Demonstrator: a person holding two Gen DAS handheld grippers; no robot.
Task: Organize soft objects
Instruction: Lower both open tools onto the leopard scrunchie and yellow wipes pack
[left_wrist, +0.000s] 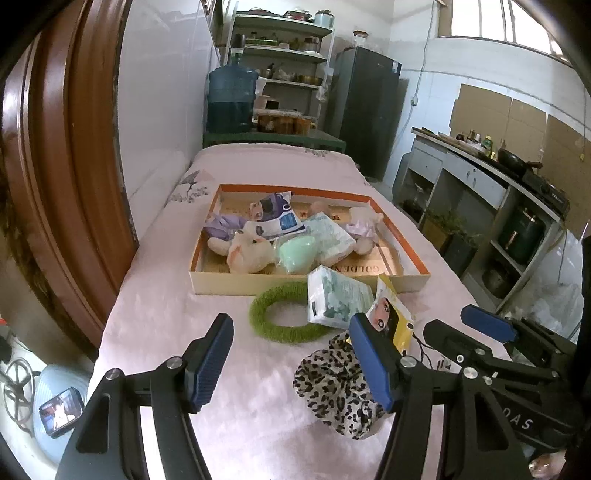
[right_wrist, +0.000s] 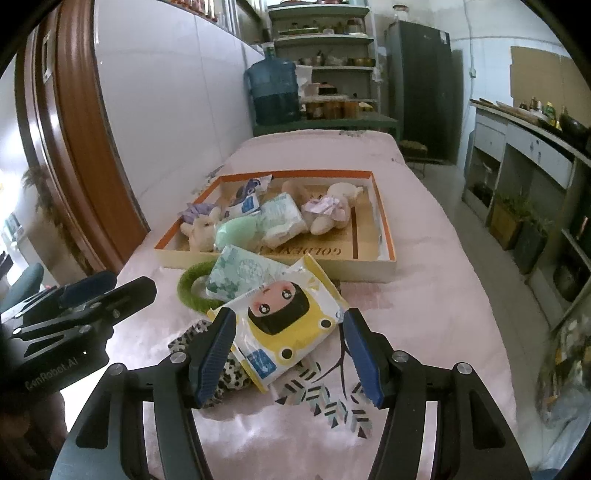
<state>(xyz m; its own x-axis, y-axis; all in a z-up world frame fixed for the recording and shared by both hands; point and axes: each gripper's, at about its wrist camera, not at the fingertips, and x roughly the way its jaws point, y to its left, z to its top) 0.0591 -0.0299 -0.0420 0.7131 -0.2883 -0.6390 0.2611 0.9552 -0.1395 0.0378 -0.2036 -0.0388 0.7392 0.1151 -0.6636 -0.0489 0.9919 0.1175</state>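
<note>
Kitchen interior, daylit.
White tiled walls (left_wrist: 166, 92), high window (left_wrist: 491, 22), green shelving (left_wrist: 284, 48), dark refrigerator (left_wrist: 365, 107), grey counter (left_wrist: 476, 177), brown door frame (left_wrist: 55, 166).

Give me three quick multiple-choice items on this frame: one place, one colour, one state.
1. Where does the green ring lie?
A. on the pink cloth in front of the box
B. inside the box
C. on the shelf

2. What colour is the rim of the box?
A. blue
B. orange
C. black

3. How do the fingers of the right gripper stand?
A. pressed on the yellow wipes pack
B. apart, holding nothing
C. closed on the leopard-print cloth

Answers:
1 A: the ring rests on the cloth, partly under a tissue pack.
2 B: an orange band runs along the top edge.
3 B: the wipes pack lies flat, neither finger touching it.
</note>
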